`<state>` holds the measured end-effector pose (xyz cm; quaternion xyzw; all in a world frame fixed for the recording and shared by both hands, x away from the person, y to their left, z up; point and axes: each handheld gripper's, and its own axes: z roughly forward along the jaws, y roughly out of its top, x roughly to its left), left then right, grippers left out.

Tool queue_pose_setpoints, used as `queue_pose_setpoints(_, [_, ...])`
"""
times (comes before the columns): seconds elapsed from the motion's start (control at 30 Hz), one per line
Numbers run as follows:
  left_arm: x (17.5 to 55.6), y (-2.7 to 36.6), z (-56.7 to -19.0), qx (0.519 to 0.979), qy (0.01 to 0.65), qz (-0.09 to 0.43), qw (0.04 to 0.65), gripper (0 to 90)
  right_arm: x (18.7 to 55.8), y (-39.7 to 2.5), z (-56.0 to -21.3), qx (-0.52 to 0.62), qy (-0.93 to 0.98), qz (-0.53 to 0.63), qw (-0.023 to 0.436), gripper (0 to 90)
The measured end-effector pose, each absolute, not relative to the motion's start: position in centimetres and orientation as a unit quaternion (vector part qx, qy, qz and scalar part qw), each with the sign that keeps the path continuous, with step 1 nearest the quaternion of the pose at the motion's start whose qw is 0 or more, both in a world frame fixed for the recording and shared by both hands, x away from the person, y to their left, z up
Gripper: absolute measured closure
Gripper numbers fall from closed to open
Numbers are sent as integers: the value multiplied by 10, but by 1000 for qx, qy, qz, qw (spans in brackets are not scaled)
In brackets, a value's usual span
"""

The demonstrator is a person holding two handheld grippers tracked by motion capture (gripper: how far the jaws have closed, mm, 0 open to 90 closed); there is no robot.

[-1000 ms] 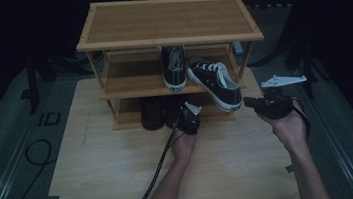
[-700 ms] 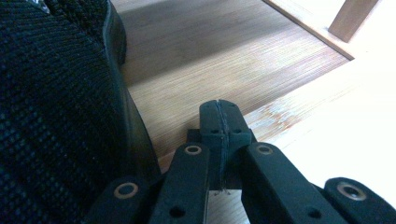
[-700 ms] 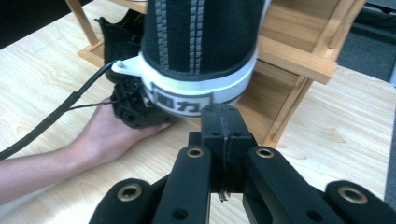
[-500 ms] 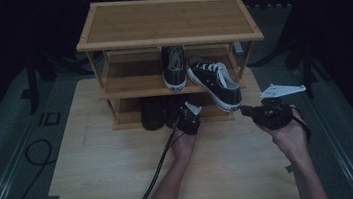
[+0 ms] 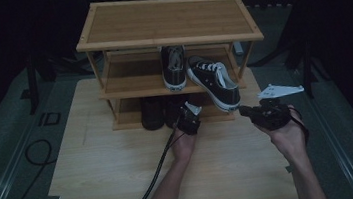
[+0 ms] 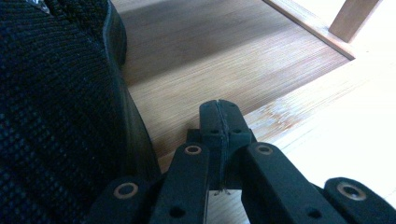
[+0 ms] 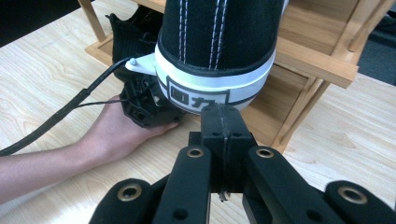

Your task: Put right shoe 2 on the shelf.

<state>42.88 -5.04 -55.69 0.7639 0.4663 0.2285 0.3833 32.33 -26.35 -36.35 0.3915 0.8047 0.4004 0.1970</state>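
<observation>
- Left gripper [image 6: 219,109]: jaws pressed together, nothing between them. In my high view its tips are hidden under the rack's middle shelf, so I only see the body [image 5: 188,121] at the bottom shelf's front edge.
- Left gripper view adds what the high one can't: a black knit shoe [image 6: 56,116] just beside the jaws on their left, cut off by the frame, sitting on the bottom shelf [image 6: 224,51]. From above it reads as a dark blob [image 5: 152,113]; I can't make out detail there.
- Right gripper [image 7: 223,116]: jaws together, empty, tips right at the heel of the black canvas sneaker [image 7: 215,51]. Touching or a hair apart, I cannot tell.
- That sneaker [image 5: 213,81] lies angled on the middle shelf, heel overhanging the front edge toward the right gripper [image 5: 246,112].
- Second sneaker [image 5: 174,67] stands straight beside it, toe end lost in shadow.
- Right gripper view also catches the left hand [image 7: 119,135] on the table [image 7: 42,70].
</observation>
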Motion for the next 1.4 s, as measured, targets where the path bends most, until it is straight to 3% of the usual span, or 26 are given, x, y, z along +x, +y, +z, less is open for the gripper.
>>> queue_pose_setpoints(1.4, [429,-50,-557,762,470,228,384,900,337,-223,-366,358,815,421,177,900])
